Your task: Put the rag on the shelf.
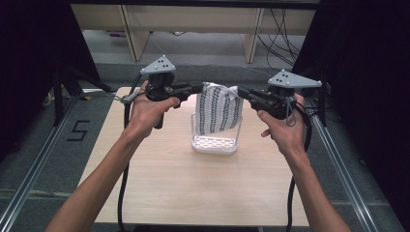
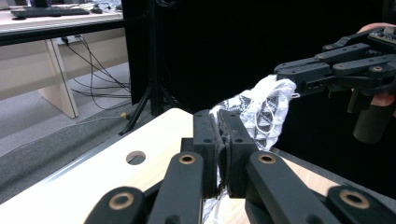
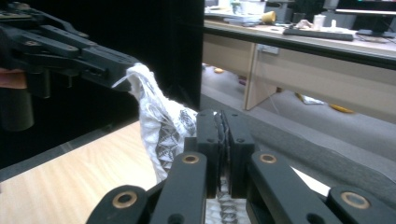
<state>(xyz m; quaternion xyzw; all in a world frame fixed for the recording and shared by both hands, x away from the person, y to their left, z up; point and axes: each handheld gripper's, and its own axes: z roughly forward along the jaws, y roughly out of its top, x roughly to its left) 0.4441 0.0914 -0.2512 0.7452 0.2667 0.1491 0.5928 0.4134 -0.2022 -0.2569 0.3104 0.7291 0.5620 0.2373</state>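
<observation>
The white cloth with a black woven pattern hangs stretched between the two tools above the small clear plastic basket on the pale wooden table. The left gripper is clamped on one top corner, the right gripper on the other; both pairs of jaws are pressed together on fabric. The cloth appears light, soft and limp, likely to sag and bunch. Its lower edge seems to reach into the basket, though this is unclear. Corners are the sound holding points.
</observation>
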